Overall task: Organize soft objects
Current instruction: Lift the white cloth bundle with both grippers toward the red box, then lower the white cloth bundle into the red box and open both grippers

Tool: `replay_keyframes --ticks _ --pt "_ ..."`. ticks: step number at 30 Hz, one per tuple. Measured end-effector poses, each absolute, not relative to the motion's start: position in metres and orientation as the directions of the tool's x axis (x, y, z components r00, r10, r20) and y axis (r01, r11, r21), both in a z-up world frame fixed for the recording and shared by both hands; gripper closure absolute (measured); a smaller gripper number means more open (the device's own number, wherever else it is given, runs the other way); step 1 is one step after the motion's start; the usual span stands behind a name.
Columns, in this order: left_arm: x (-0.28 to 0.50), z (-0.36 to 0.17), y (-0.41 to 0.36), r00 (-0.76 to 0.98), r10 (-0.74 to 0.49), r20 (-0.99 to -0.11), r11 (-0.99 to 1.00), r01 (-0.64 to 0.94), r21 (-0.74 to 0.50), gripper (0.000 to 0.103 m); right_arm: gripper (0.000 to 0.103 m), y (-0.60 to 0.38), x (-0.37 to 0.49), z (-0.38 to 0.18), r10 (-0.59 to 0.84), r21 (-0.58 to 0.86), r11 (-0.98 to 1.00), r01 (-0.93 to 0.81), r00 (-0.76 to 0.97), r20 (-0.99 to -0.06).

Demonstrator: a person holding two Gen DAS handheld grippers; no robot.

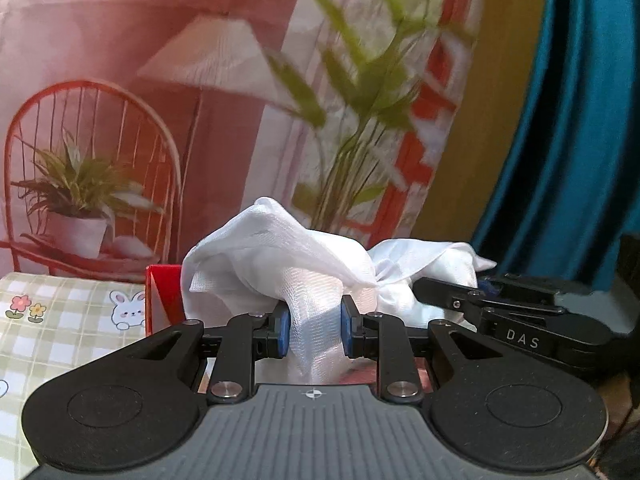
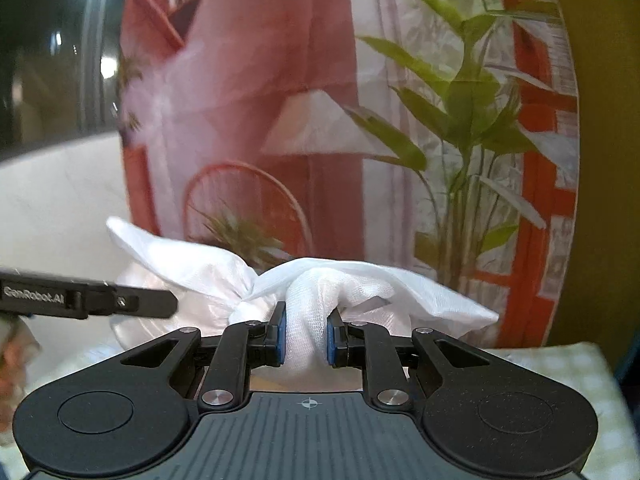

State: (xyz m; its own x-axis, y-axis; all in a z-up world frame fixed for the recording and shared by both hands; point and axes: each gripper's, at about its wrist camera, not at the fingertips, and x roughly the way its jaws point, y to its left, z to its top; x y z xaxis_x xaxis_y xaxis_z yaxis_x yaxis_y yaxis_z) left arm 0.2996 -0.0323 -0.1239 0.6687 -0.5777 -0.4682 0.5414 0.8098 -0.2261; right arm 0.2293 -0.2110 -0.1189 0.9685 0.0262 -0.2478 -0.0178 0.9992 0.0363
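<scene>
A white gauzy cloth [image 1: 276,252] hangs bunched between both grippers, lifted above the table. My left gripper [image 1: 313,330] is shut on one bunched end, its blue pads pressing the fabric. In the right wrist view my right gripper [image 2: 306,340] is shut on the other end of the white cloth [image 2: 340,288]. The right gripper's black body [image 1: 520,320] shows at the right of the left wrist view, close beside the cloth. The left gripper's finger [image 2: 120,300] reaches in from the left of the right wrist view.
A red box [image 1: 164,296] stands behind the cloth on a checked tablecloth [image 1: 60,320] with rabbit and flower prints. A printed backdrop [image 1: 200,120] with a lamp, chair and plants hangs behind. A teal curtain [image 1: 580,120] hangs at the right.
</scene>
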Motion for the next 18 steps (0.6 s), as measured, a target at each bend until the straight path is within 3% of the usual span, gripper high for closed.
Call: replay_keyframes --ticks 6,10,13,18 --pt "0.354 -0.157 -0.061 0.597 -0.568 -0.566 0.815 0.505 -0.284 0.077 0.087 -0.217 0.296 -0.135 -0.07 -0.074 0.996 0.043 0.903 -0.423" --pt "0.384 -0.186 -0.067 0.541 -0.562 -0.626 0.822 0.453 -0.345 0.078 0.086 -0.228 0.345 -0.155 -0.09 0.004 0.993 0.115 0.806 -0.585" --pt "0.398 -0.198 -0.057 0.498 -0.601 -0.625 0.797 0.423 -0.43 0.077 0.087 -0.232 0.378 -0.171 -0.096 -0.007 0.992 0.127 0.71 -0.698" --pt "0.405 -0.208 -0.042 0.501 -0.601 -0.624 0.8 0.385 -0.461 0.078 0.087 -0.234 0.422 -0.19 -0.067 -0.011 0.995 0.099 0.58 -0.812"
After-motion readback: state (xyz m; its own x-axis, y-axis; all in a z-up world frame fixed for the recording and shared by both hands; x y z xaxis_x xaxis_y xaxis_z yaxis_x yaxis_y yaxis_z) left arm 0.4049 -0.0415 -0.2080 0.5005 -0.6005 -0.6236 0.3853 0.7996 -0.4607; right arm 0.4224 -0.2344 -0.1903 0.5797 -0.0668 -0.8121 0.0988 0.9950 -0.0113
